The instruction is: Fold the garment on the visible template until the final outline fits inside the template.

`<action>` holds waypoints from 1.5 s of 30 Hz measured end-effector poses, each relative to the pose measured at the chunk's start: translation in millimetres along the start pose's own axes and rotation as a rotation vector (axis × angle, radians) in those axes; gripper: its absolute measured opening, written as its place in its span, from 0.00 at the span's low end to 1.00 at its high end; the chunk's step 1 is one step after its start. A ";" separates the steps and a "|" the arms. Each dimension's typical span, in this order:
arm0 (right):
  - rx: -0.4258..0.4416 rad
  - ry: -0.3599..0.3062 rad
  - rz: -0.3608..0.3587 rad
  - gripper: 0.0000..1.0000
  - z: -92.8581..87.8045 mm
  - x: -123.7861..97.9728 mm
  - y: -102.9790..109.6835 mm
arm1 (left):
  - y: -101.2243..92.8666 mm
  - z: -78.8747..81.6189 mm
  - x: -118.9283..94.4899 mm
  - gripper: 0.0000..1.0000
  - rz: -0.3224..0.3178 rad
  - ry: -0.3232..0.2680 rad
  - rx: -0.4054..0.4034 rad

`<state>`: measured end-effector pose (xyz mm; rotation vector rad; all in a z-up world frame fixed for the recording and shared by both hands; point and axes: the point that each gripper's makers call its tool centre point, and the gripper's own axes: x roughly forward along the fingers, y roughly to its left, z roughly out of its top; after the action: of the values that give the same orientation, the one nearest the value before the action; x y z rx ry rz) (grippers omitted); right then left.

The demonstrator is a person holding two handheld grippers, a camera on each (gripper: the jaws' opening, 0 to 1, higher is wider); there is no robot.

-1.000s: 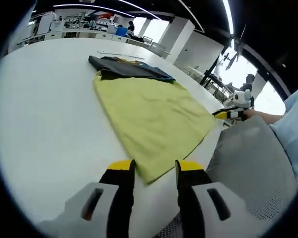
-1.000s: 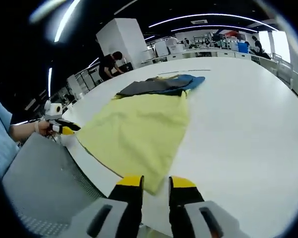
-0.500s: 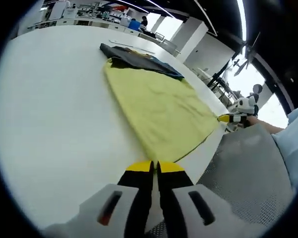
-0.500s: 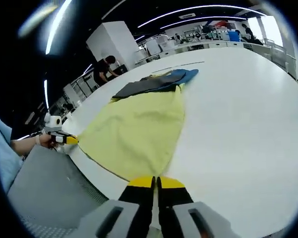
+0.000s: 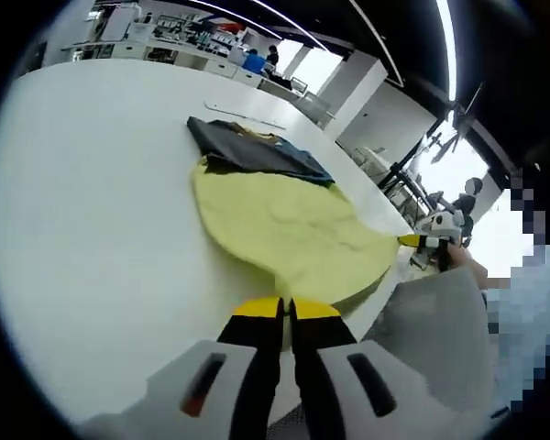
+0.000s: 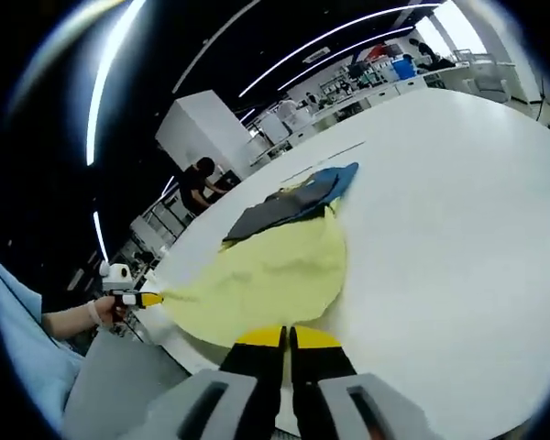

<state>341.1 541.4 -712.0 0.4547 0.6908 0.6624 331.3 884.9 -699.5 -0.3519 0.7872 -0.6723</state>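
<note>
Open-plan lab or workshop, long white table (image 5: pixel 92 202), ceiling strip lights (image 6: pixel 330 37), cluttered benches (image 5: pixel 156 50), person working (image 6: pixel 198 183)

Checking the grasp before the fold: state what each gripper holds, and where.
Both hold the yellow garment: left gripper shut on one near-edge corner, right gripper shut on the other.

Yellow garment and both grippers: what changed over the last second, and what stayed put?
Both grippers were open around the near corners of the yellow garment. The left gripper and the right gripper have since shut on those corners and lifted the near edge, so the cloth now bulges instead of lying flat. The dark garment at the far end stayed in place on the white table.
</note>
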 end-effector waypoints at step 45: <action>-0.022 0.034 0.048 0.00 -1.1 -40.2 39.8 | -44.6 -33.7 -47.4 0.00 -0.075 -0.069 -0.028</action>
<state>300.9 542.0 -672.3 0.4416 0.7055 0.7233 262.9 882.2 -673.2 -0.4294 0.7208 -0.7166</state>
